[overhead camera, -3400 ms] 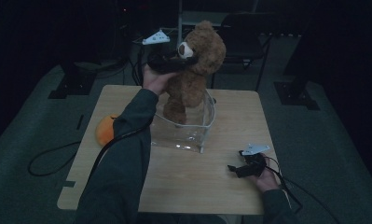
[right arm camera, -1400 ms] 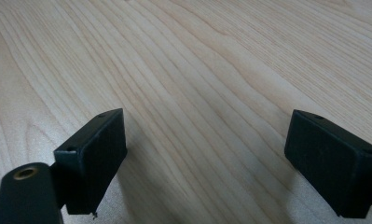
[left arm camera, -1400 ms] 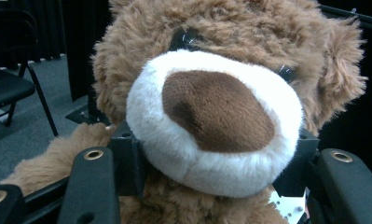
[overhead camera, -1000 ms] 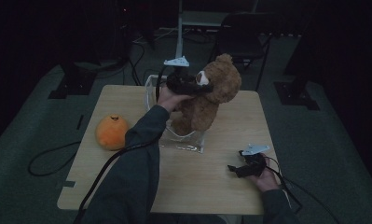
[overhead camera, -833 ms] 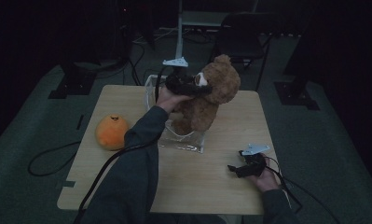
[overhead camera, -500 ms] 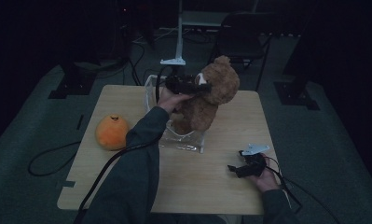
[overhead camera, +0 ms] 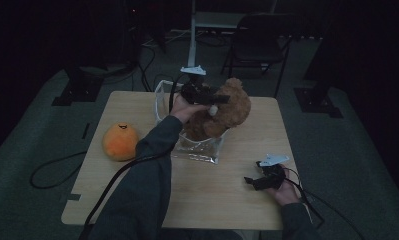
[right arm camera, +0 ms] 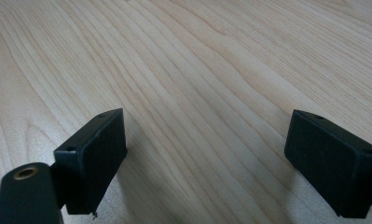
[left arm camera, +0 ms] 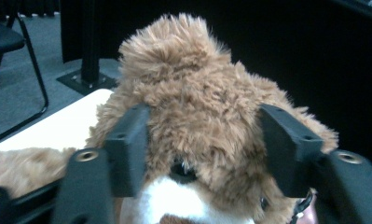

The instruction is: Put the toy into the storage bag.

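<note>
A brown teddy bear [overhead camera: 233, 107] sits partly inside a clear plastic container [overhead camera: 199, 150] at the middle back of the wooden table [overhead camera: 227, 200]. My left gripper [overhead camera: 221, 100] reaches in from the left at the bear's head. In the left gripper view the two black jaws press into the fur on both sides of the head [left arm camera: 197, 116], above the white muzzle. The left gripper [left arm camera: 207, 140] has just been closing, with the head between its jaws. My right gripper [overhead camera: 249, 181] rests on the table at the front right, open, with bare wood between its jaws [right arm camera: 207, 154].
An orange round plush [overhead camera: 120, 141] with a face lies on the table's left side. A dark chair [overhead camera: 257, 30] and stand bases are on the floor behind the table. Cables trail across the floor at the left and from both grippers.
The bear has moved right and sunk into the clear container since the oldest frame. Over the last second its head dropped a little lower. The right gripper has not moved.
</note>
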